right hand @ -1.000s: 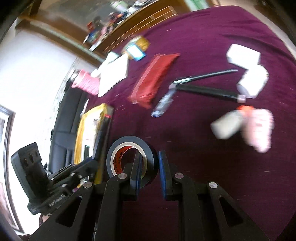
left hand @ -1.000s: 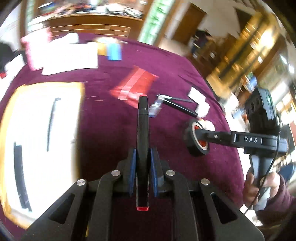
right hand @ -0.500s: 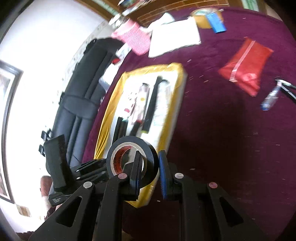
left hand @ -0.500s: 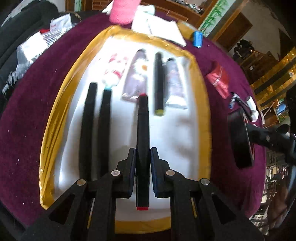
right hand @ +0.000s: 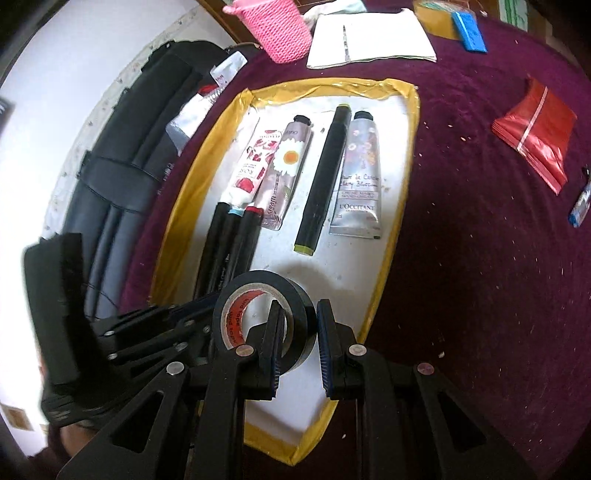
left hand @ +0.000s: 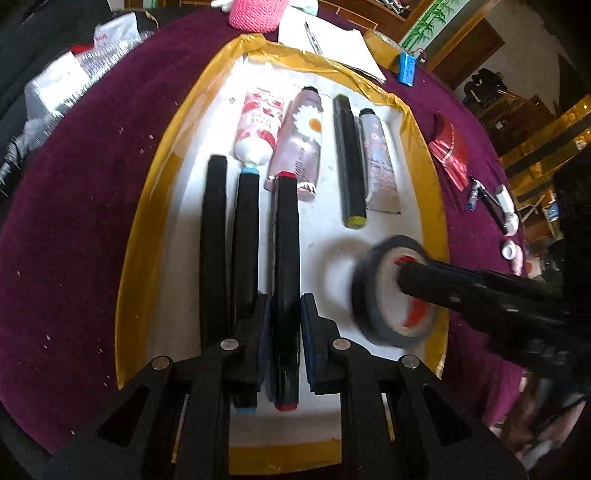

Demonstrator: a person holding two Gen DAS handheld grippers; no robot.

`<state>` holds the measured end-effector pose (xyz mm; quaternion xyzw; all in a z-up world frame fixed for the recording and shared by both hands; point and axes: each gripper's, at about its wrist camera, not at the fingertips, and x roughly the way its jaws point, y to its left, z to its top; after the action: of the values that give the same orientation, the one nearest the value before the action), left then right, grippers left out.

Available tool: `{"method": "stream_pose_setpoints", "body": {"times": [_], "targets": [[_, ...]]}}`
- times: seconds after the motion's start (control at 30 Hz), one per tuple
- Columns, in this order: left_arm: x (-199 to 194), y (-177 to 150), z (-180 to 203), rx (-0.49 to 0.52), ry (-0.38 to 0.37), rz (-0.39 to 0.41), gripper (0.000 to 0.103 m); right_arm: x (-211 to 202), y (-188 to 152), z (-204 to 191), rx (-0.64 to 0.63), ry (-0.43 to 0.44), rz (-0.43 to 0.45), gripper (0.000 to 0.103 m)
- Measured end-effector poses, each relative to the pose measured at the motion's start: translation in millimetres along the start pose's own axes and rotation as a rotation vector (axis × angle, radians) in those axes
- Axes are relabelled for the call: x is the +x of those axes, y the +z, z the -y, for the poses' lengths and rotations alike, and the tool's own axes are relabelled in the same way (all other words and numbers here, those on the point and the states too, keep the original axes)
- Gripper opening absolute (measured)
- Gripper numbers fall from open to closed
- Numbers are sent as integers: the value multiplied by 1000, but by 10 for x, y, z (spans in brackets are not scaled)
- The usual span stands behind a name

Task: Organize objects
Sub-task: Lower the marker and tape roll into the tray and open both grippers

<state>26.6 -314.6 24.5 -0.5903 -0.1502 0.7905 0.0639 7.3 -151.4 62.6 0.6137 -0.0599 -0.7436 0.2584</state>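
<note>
Place: a furnished home room is suggested
Evidence: maroon-clothed tabletop (right hand: 480, 258), black leather sofa (right hand: 122, 155), wooden door (left hand: 469, 51), bamboo picture (left hand: 424, 26)

Deep purple cloth covers the worktop (right hand: 480, 258). The tray (right hand: 402, 206) is white inside with a yellow taped rim. On it lie black markers: one red-capped (left hand: 284, 280), one blue-capped (left hand: 245, 236), one plain black (left hand: 213, 236), one with yellow-green ends (right hand: 323, 181). One tube (right hand: 253, 168) carries red roses, another (right hand: 286, 166) a white daisy on pink, a third (right hand: 360, 177) is silver with blossoms. The tape roll (right hand: 264, 310) is black with a red core. Toward the far edge: a pink knitted basket (right hand: 277, 27), a red pouch (right hand: 535, 129).
</note>
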Motion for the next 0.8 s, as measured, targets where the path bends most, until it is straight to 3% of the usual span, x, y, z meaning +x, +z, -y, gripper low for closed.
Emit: {"method": "stream_pose_setpoints", "body": {"times": [0.23,0.4,0.57,0.63,0.77,0.8], "targets": [[-311,-12,-48,-4,-72,19,22,222,48,-134,-57,-114,-25,16],[-585,0,-190,-41,-67,91,36,310,46,-247,-108,-175,-25,16],[-696,32,-336,-81,-58,116,40,365,46,-388,-148,-195,-34,16],[-684,49,-315,-88,-60,113,44,370,43,-414,-157,-206,-35,20],[-660,38,-254,-93,-86,97,49,263,31,-391,-145,-193,-5,48],[-645,40,-227,-95,-91,91,50,212,23,-375,-140,-186,10,50]]}}
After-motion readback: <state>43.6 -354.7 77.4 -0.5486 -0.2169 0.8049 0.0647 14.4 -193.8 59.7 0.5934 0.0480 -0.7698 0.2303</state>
